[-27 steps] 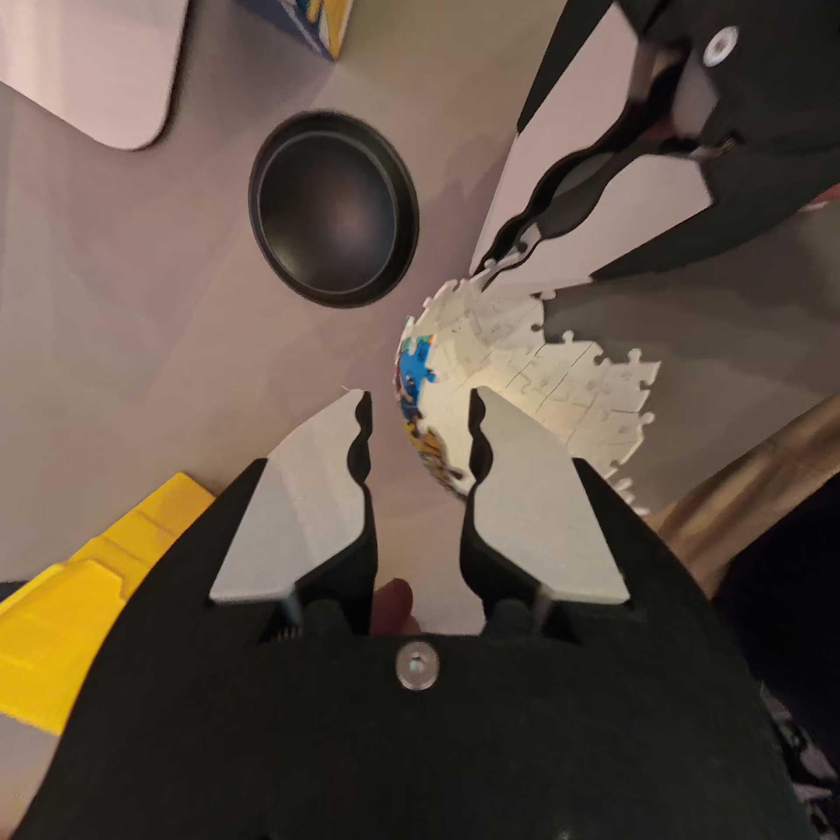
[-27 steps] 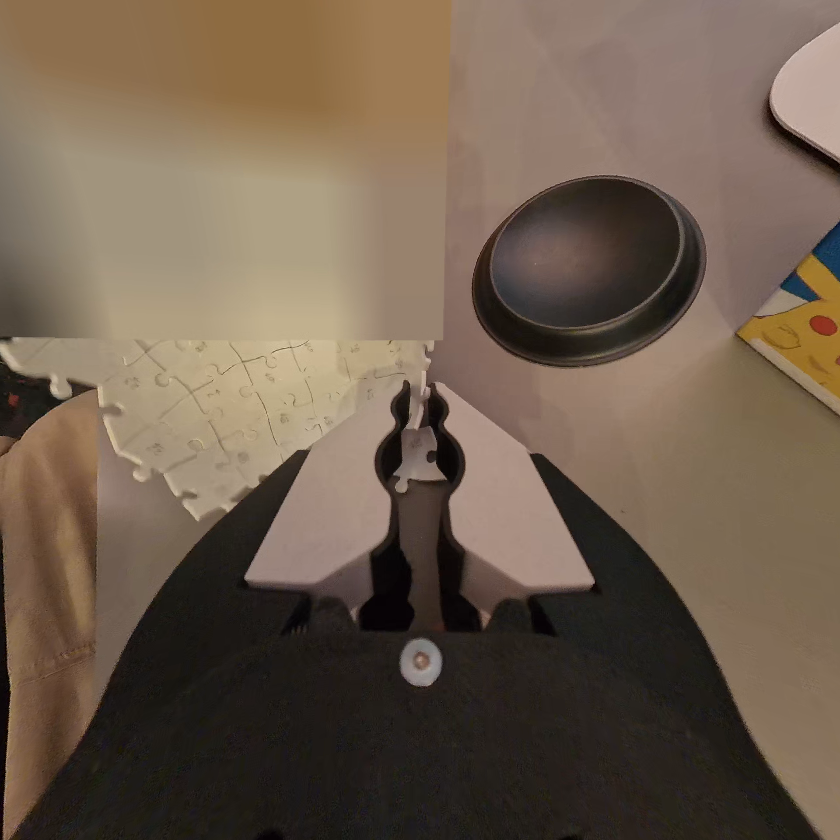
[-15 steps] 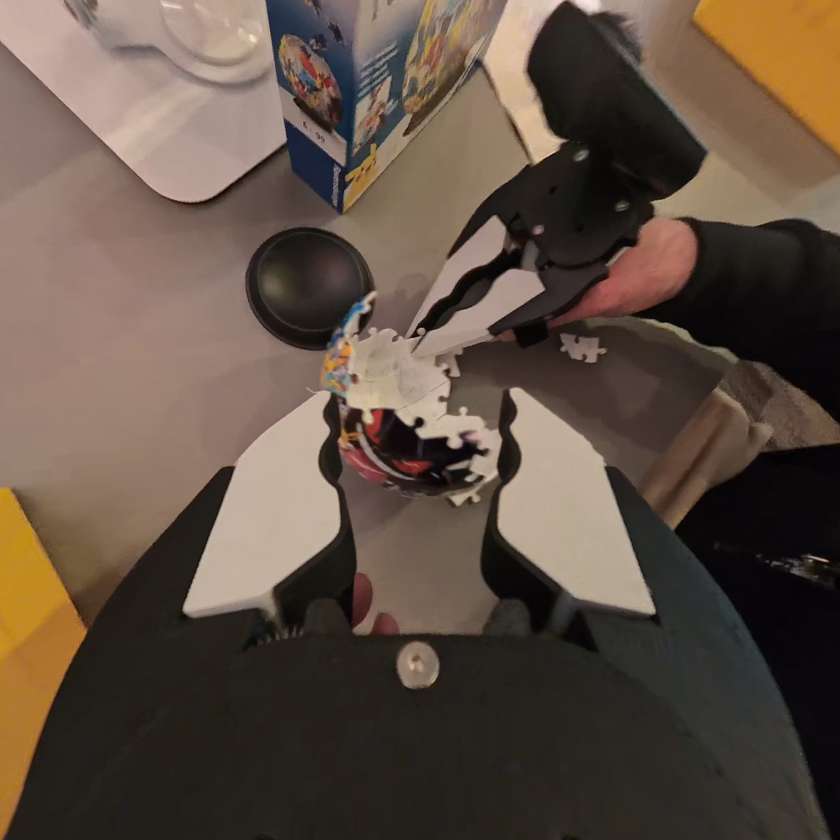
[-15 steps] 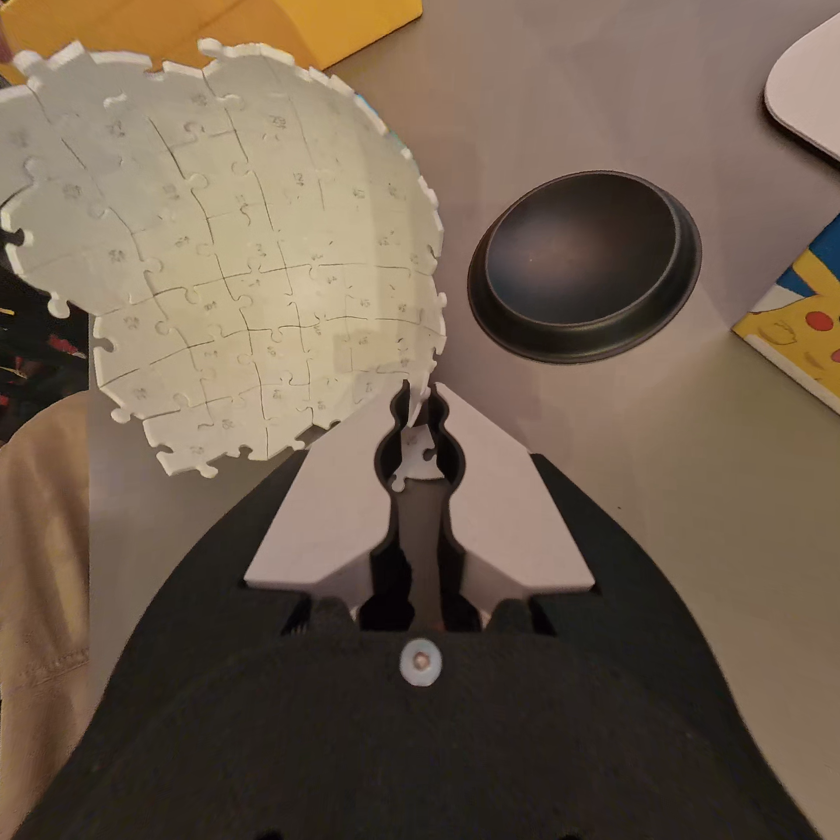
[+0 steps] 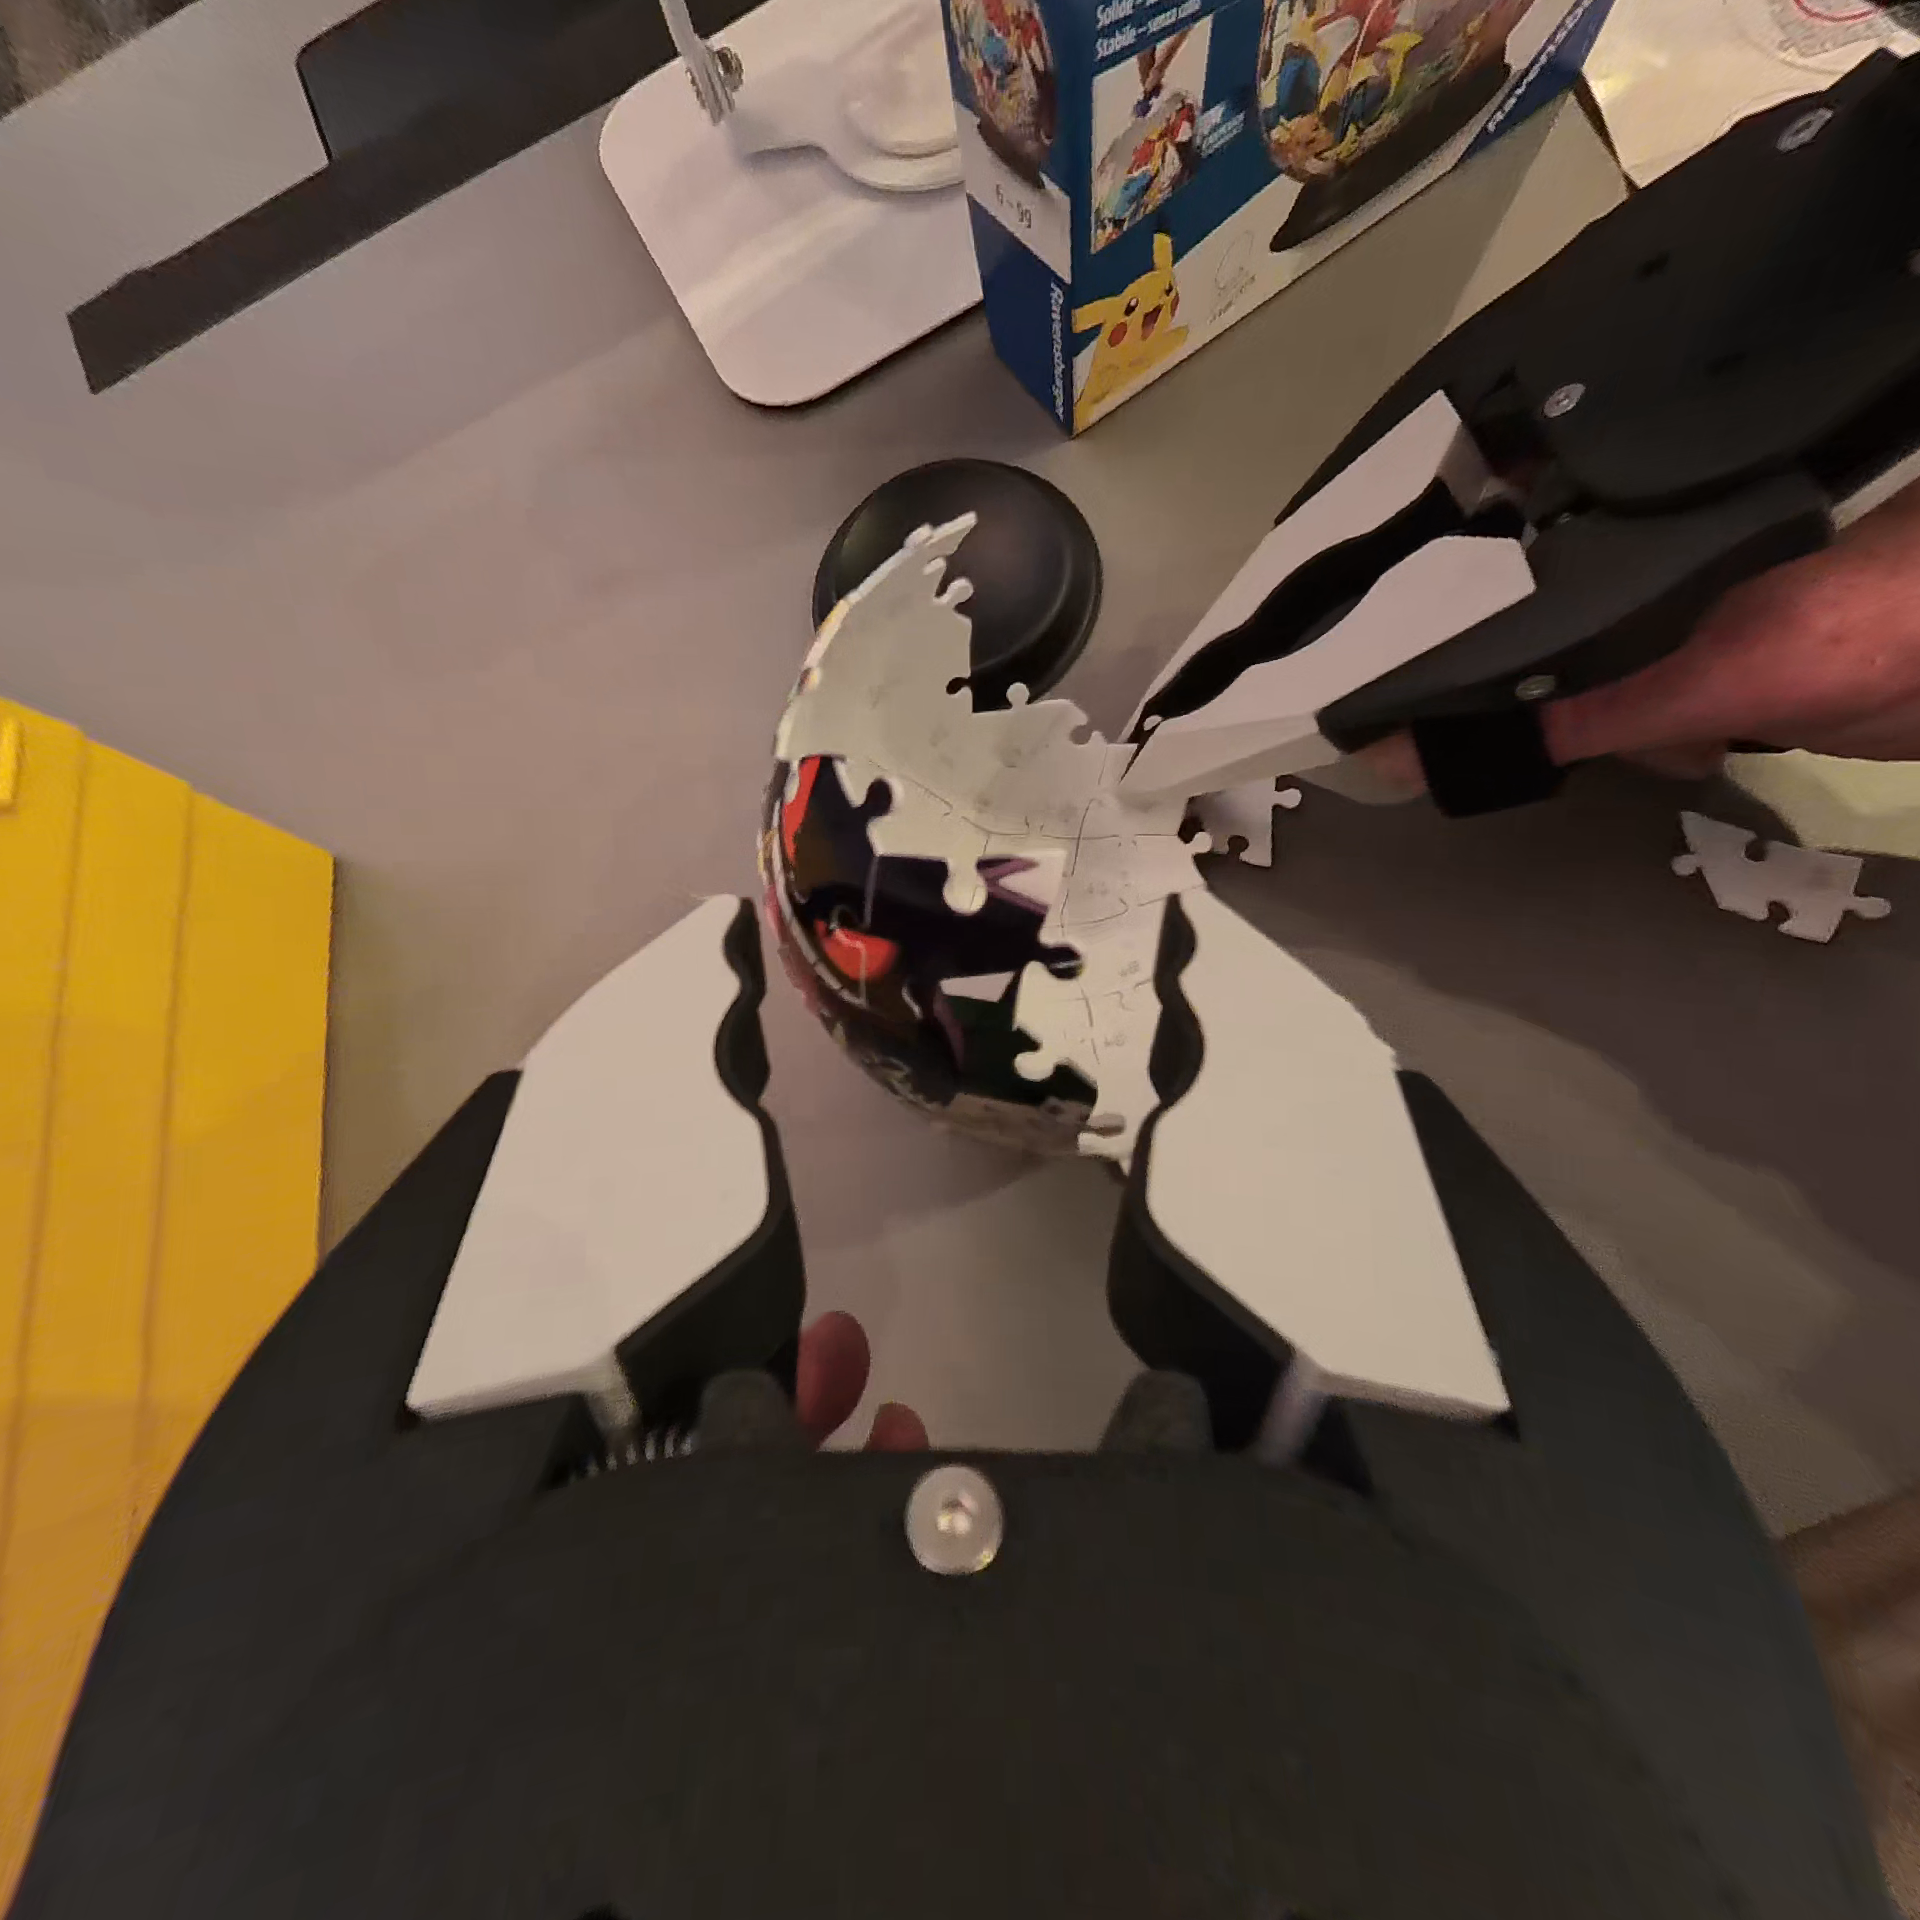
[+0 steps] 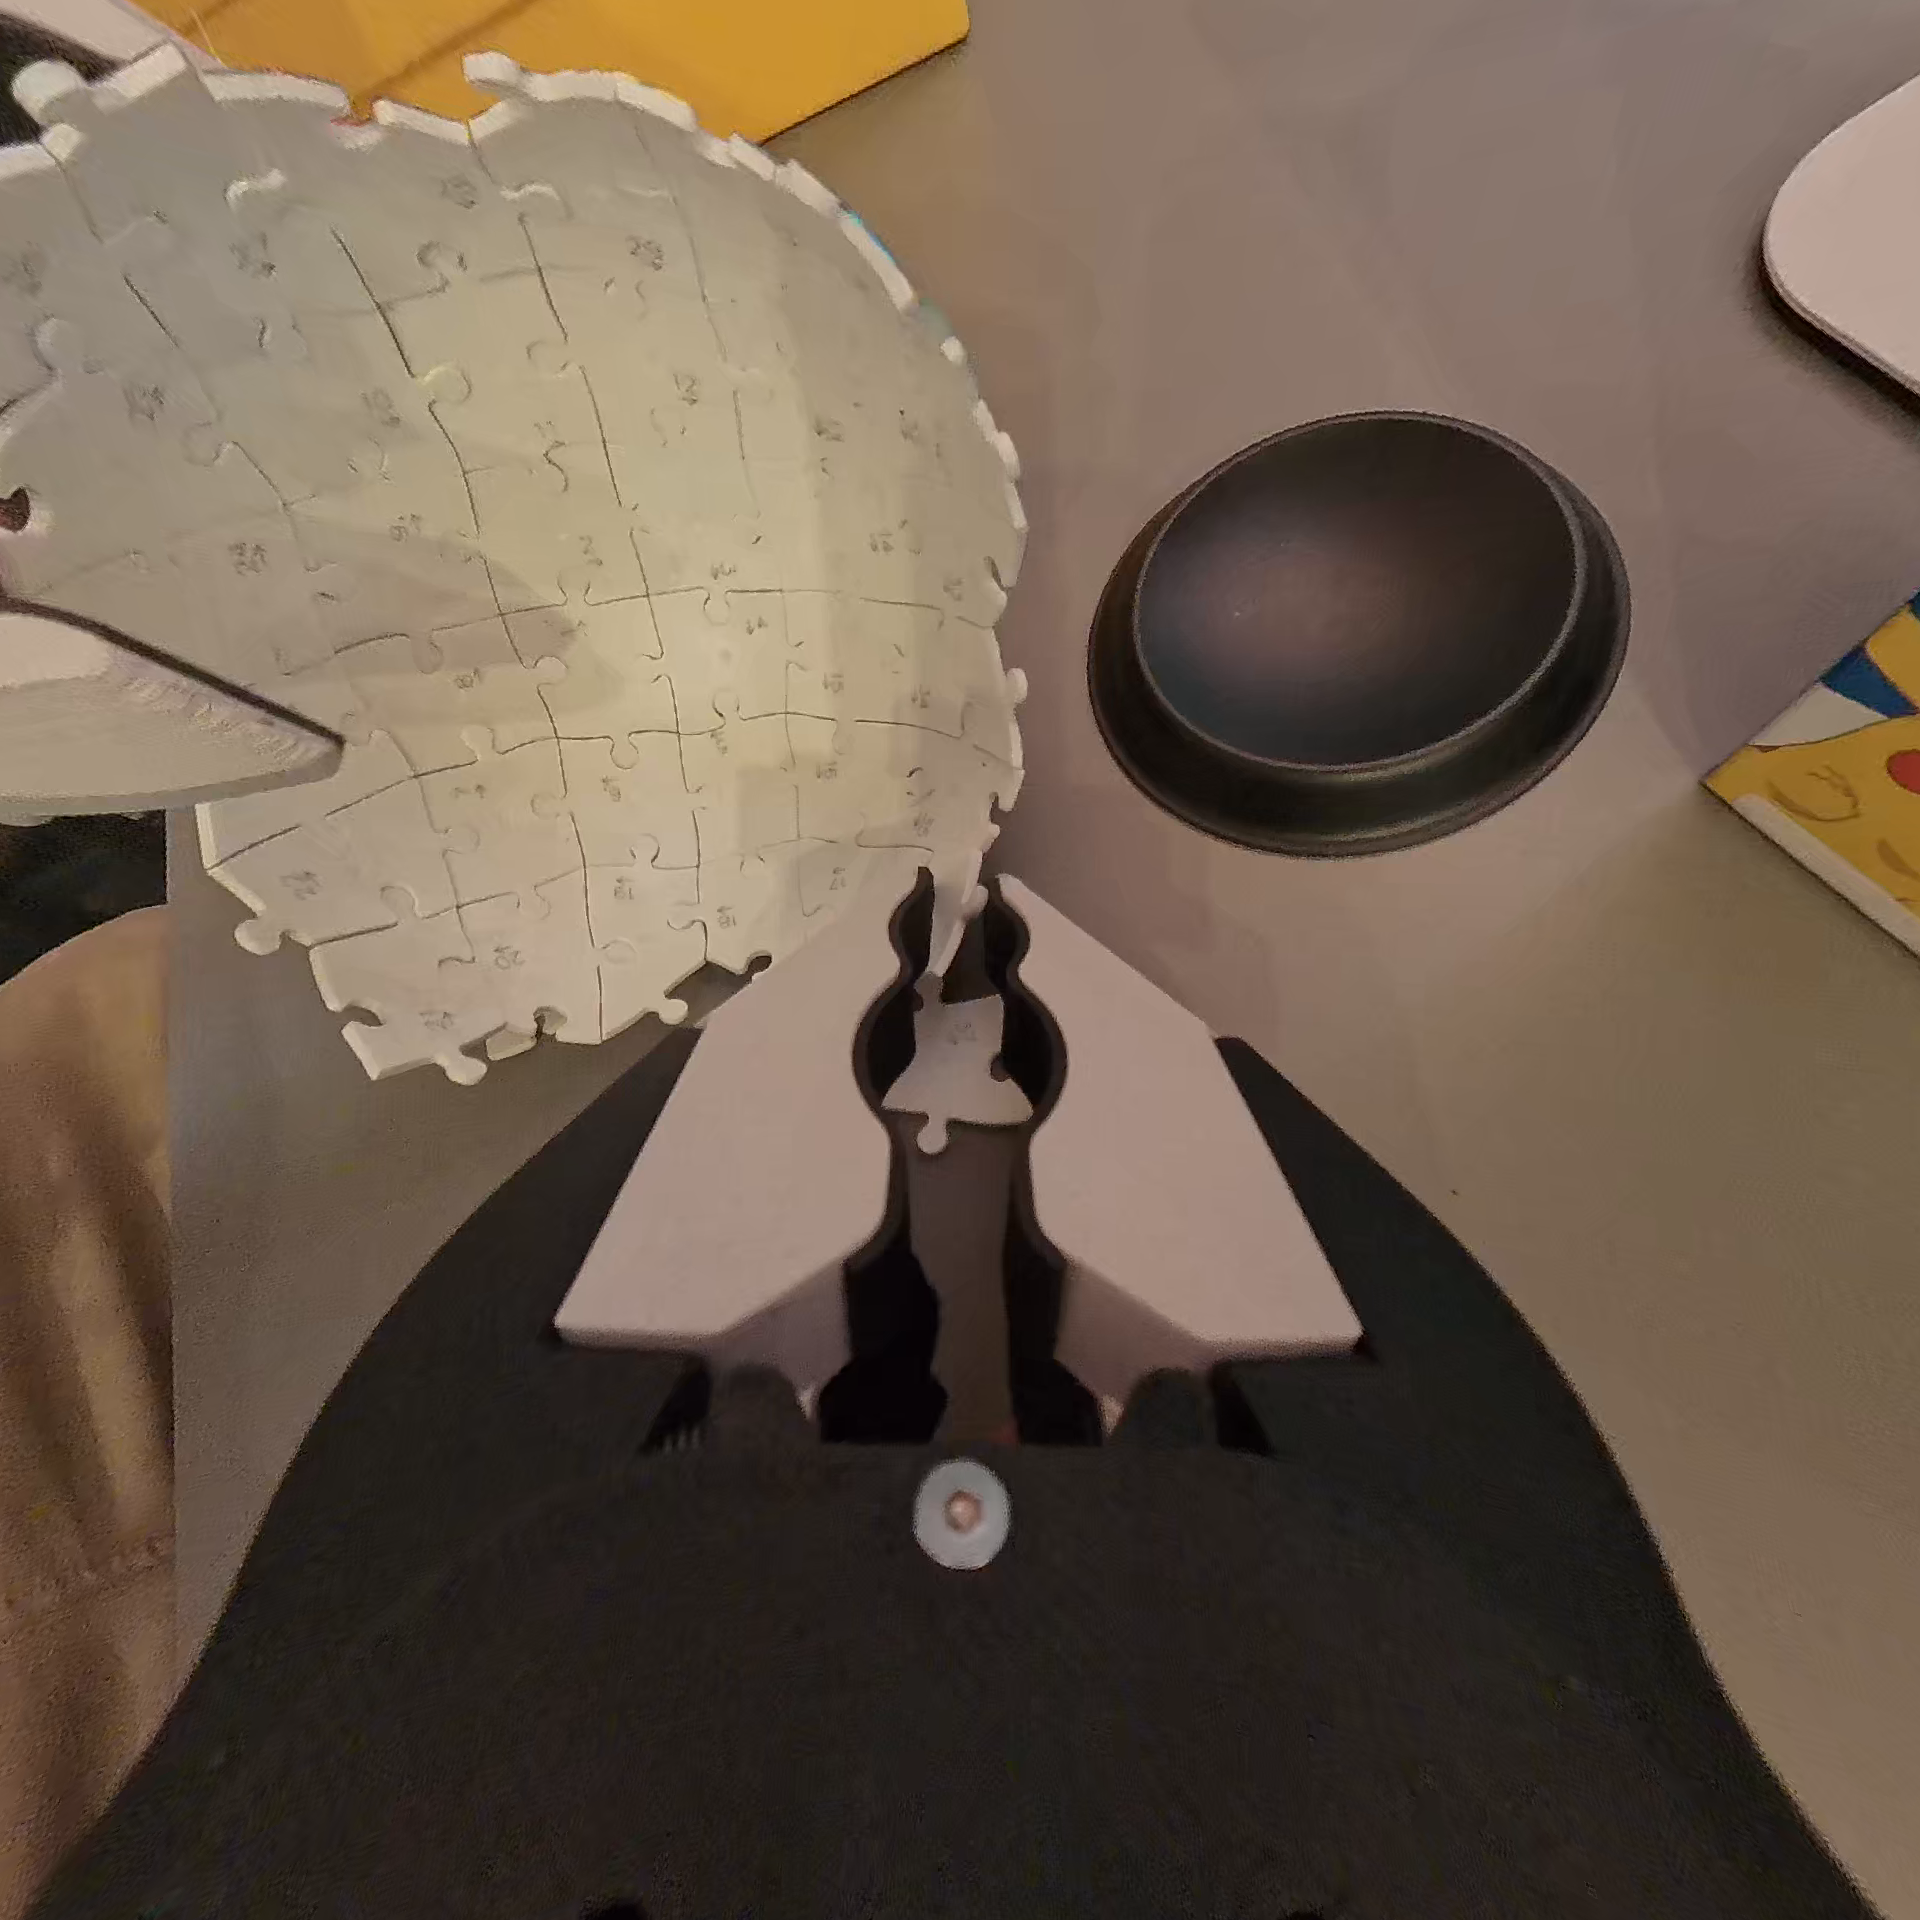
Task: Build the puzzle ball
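At the far left of the left wrist view lies a yellow box [image 5: 135, 1091] on the grey table [image 5: 468, 623]. Next comes the left gripper [image 5: 956, 935], its fingers spread wide with the half-built puzzle ball [image 5: 956, 883] standing between the tips; the right finger looks to be touching the shell's edge, while the left finger stands clear of it. The shell is a curved bowl of joined pieces, white inside and printed in dark and red outside, tilted on its side. Behind it sits a black round stand [image 5: 997, 561], and farther back a white base plate [image 5: 769, 239] and the blue puzzle carton [image 5: 1174, 208]. To the right, the right gripper [image 5: 1138, 743] meets the shell's rim, its fingers pressed nearly together on a white piece. Loose pieces [image 5: 1766, 883] lie on the table beyond it. In the right wrist view, the shell [image 6: 540, 582] fills the upper left, showing its white inner face, with one tip of the left gripper [image 6: 208, 738] against it. The right gripper [image 6: 956, 935] pinches a single puzzle piece [image 6: 961, 1081] whose top touches the shell's lower rim. The stand [image 6: 1351, 623] sits to the right, apart from the shell.
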A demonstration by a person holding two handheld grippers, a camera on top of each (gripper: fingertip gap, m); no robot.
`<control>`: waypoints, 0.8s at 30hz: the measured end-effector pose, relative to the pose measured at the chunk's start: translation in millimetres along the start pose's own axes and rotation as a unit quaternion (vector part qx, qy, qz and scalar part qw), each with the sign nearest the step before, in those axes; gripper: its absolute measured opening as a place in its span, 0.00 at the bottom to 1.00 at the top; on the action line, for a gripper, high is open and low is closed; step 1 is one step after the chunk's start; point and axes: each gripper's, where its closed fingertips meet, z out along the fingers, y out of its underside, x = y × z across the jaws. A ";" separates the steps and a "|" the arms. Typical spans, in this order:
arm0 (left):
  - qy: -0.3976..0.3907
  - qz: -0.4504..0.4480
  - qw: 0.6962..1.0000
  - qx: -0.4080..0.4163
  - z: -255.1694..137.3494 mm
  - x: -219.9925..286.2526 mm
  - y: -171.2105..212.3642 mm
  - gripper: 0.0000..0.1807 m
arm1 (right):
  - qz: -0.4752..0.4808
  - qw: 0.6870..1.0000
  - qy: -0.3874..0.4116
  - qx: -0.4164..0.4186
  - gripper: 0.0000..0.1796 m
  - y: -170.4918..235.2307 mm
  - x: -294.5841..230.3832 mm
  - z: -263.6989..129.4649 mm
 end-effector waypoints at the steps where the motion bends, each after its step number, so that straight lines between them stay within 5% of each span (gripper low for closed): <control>1: -0.006 -0.004 1.000 0.003 1.1 -0.8 -0.6 0.37 | -0.002 1.000 0.001 0.000 0.04 -0.2 -0.1 0.4; 19: -0.208 0.108 0.972 0.027 1.7 -48.1 -4.9 0.03 | -0.022 1.000 0.004 -0.010 0.11 -2.6 -14.0 -0.3; 24: -0.236 0.137 0.961 0.049 3.5 -50.9 -12.3 0.02 | -0.028 0.999 0.010 -0.023 0.15 -0.3 -13.6 -4.2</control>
